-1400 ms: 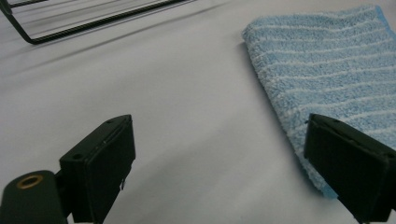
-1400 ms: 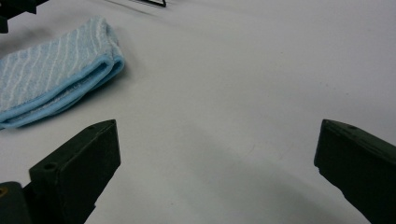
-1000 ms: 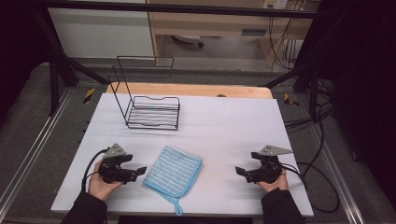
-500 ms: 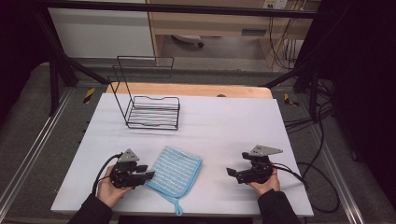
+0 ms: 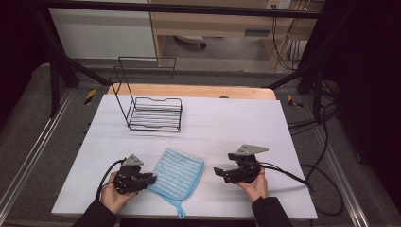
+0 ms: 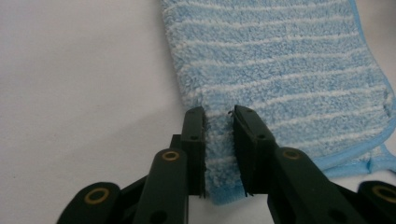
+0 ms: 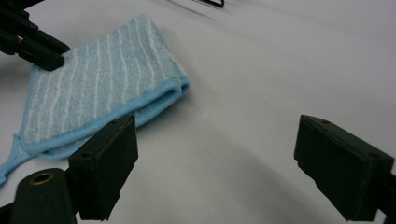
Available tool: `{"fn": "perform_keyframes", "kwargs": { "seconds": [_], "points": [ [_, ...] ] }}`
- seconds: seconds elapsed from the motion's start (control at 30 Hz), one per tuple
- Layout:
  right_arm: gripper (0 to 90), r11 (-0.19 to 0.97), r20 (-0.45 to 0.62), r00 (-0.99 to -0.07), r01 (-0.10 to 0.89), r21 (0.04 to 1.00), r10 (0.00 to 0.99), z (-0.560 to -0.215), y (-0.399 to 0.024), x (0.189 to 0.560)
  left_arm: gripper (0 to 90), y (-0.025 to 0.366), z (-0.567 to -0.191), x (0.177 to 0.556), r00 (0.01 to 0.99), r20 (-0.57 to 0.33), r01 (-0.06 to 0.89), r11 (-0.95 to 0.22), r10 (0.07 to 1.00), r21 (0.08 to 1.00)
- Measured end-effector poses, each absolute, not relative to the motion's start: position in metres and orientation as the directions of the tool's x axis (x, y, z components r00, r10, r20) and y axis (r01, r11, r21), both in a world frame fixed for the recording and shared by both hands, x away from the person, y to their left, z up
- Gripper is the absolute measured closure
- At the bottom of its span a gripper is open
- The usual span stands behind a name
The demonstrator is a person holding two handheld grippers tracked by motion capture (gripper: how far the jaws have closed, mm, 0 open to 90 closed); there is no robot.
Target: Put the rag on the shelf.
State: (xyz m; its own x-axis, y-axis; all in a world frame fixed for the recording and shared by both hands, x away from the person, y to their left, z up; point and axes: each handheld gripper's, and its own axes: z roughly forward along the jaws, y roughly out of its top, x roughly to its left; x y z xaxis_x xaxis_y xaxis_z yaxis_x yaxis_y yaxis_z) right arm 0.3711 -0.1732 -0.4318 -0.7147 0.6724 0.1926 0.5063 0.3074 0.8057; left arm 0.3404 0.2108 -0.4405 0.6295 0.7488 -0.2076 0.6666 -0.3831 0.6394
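A folded blue cloth (image 5: 176, 172) with white stripes lies on the white table (image 5: 222, 123) near its front edge, a hanging loop at its front corner. My left gripper (image 5: 151, 178) is at the cloth's left edge. In the left gripper view the jaws pinch a fold of the blue cloth (image 6: 280, 74) at my left gripper (image 6: 218, 116). My right gripper (image 5: 218, 172) rests on the table to the right of the cloth, a short gap from it, jaws wide apart. The right gripper view shows the blue cloth (image 7: 98, 88) ahead of my right gripper (image 7: 219, 154), with nothing between the jaws.
A black wire rack (image 5: 153, 111) stands at the back left of the table. A wooden board (image 5: 198, 91) runs along the table's far edge. Cables (image 5: 302, 177) trail off the right side. Bare tabletop lies between the rack and the cloth.
Both grippers have moved inward toward the cloth. The left one has reached the cloth's left edge and closed on it. The right one has come nearer, still open.
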Motion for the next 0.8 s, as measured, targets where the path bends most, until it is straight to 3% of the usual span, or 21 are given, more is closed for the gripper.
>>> {"fn": "perform_keyframes", "kwargs": {
  "seconds": [0.27,0.5,0.8],
  "points": [
    [24.7,0.315,0.207,-0.718,0.52,0.794,0.664,-0.431,-0.14,0.382,76.5,0.209,-0.441,0.34,0.63,-0.203,0.666,-0.387,0.749,0.638],
    [40.9,0.365,0.202,-0.727,0.54,0.759,0.656,-0.441,-0.107,0.4,79.0,0.209,-0.441,0.34,0.634,-0.206,0.666,-0.391,0.745,0.635],
    [57.5,0.37,0.235,-0.721,0.573,0.731,0.652,-0.453,-0.101,0.402,80.9,0.209,-0.44,0.34,0.64,-0.203,0.663,-0.399,0.741,0.633]
  ]
}}
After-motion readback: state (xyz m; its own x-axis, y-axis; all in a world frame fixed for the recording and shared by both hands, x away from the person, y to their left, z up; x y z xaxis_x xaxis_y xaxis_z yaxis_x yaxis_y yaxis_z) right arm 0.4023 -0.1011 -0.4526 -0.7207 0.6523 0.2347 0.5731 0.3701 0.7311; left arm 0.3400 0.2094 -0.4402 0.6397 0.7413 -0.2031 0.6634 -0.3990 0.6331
